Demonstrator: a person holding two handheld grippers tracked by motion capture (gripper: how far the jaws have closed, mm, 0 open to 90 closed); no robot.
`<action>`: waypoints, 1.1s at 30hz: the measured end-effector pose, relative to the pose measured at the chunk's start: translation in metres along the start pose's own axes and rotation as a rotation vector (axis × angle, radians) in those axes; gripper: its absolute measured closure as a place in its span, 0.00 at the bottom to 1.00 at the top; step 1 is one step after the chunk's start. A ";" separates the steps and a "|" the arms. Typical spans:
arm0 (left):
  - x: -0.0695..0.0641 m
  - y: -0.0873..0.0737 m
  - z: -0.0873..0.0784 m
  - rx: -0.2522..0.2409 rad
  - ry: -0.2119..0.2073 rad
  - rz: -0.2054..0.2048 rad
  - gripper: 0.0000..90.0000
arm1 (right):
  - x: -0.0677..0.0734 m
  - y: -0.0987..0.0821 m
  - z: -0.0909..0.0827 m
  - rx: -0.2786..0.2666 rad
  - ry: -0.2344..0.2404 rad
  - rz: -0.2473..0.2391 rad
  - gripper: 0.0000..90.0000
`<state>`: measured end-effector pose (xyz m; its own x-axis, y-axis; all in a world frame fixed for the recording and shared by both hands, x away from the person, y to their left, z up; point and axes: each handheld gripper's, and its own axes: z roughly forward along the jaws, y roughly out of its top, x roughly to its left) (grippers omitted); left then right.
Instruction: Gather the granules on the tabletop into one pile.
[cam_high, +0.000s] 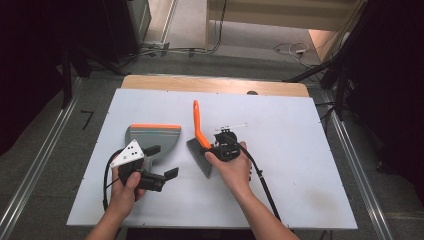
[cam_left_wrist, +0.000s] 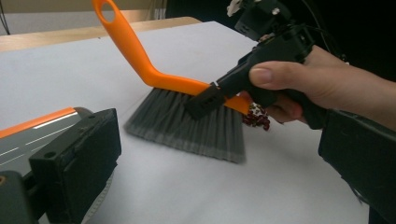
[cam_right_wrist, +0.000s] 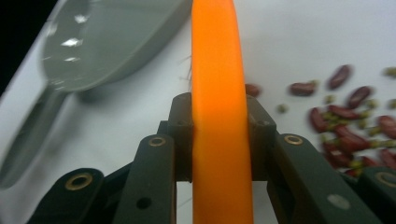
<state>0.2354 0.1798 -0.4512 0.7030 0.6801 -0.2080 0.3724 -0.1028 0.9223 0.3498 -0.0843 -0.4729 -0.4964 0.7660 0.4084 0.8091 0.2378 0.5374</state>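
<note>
Nearest the camera, two forearms came up over the near edge of the white worktop (cam_high: 300, 200). On the left, the left gripper (cam_high: 161, 162) hovered near the middle of the worktop's left half, jaws spread wide with nothing between them, just on the near side of the grey dustpan (cam_high: 152, 136). That dustpan lay flat, its orange-lipped edge toward the far side. In the left gripper view one jaw sat just beside the pan but whether it touched I could not tell.

Moving right, the hand brush (cam_left_wrist: 182, 109) stood on its grey bristles about mid-worktop, orange handle rising toward the far edge. The right gripper (cam_high: 218, 146) had its jaws clamped on the brush's orange back, and the right gripper view showed the orange bar pinched squarely between both jaws. Just behind the bristles sat a small heap of red beans (cam_left_wrist: 256, 117) with smaller greenish bits among them.

My read: this was the sweeping step, beans to be swept into the pan. The next move likely called for the left jaws to take the pan and steady it, mouth turned toward the pile.
</note>
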 end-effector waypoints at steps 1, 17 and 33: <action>0.000 0.000 0.000 0.000 0.001 0.002 0.00 | -0.004 0.001 0.000 0.004 0.001 0.014 0.76; -0.004 -0.001 0.004 0.011 -0.004 0.003 0.00 | -0.052 -0.018 -0.033 -0.045 -0.087 0.117 0.76; -0.003 -0.001 0.005 0.014 -0.004 -0.001 0.00 | -0.070 -0.020 -0.057 -0.088 0.008 0.025 0.76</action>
<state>0.2360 0.1741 -0.4536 0.7049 0.6775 -0.2099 0.3813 -0.1124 0.9176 0.3508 -0.1765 -0.4700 -0.4792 0.7664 0.4278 0.7904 0.1648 0.5900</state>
